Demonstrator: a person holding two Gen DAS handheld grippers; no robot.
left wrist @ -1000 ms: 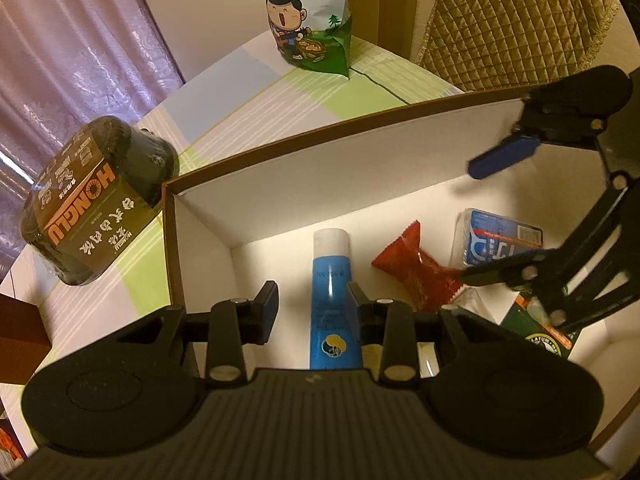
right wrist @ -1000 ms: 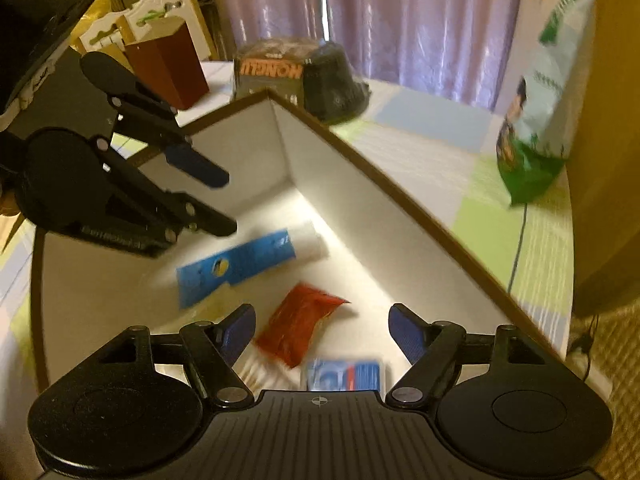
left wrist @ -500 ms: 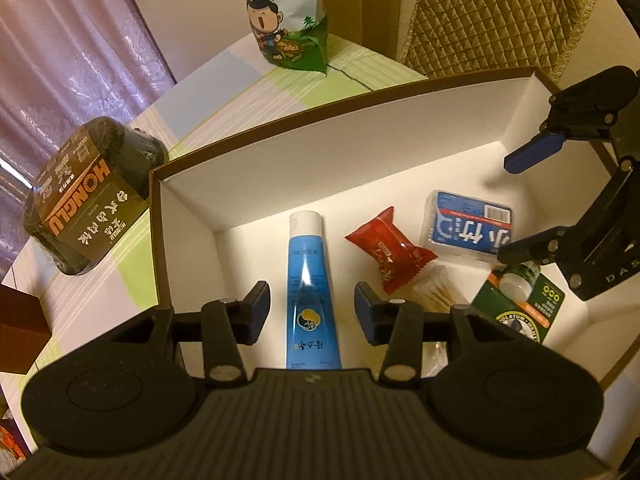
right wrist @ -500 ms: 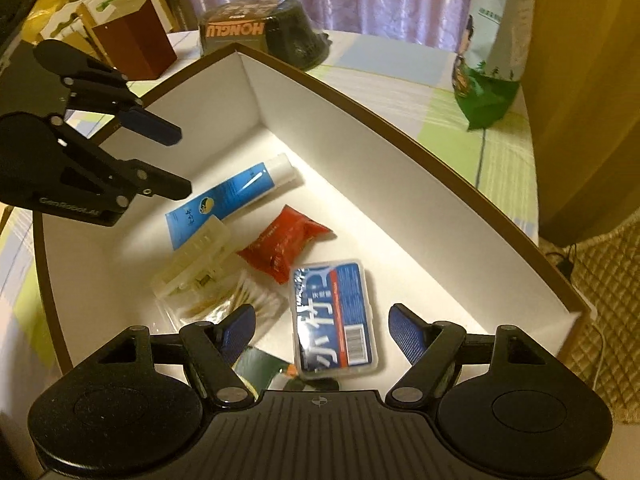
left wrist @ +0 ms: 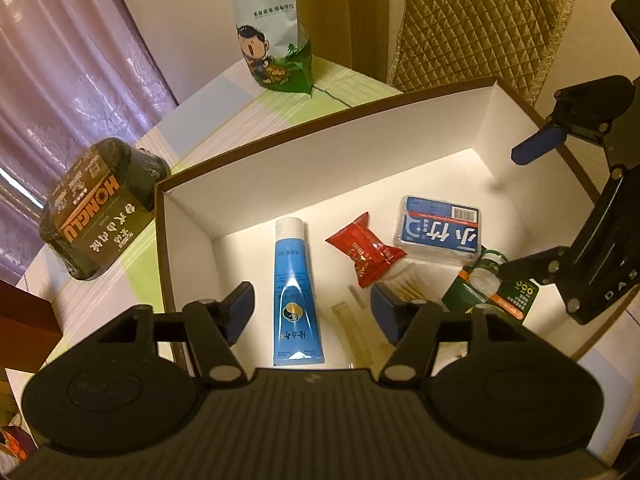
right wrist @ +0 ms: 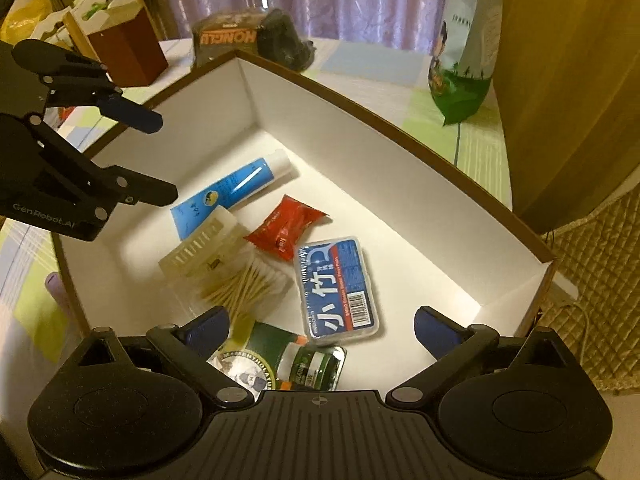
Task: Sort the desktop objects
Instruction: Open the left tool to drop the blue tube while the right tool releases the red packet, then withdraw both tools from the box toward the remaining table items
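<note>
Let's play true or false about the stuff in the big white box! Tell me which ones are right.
1. The blue tube with a white cap lies inside the brown-rimmed white box. True.
2. The red snack packet sits outside on the table. False: it lies in the box.
3. The left gripper clamps the tube. False: it is open and holds nothing.
4. The right gripper is open. True.
5. The green and white snack bag stands outside the box. True.

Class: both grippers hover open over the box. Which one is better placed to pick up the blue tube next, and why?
Left. The left gripper has the blue tube lying between its open fingers; the right gripper sits over the floss case.
</note>
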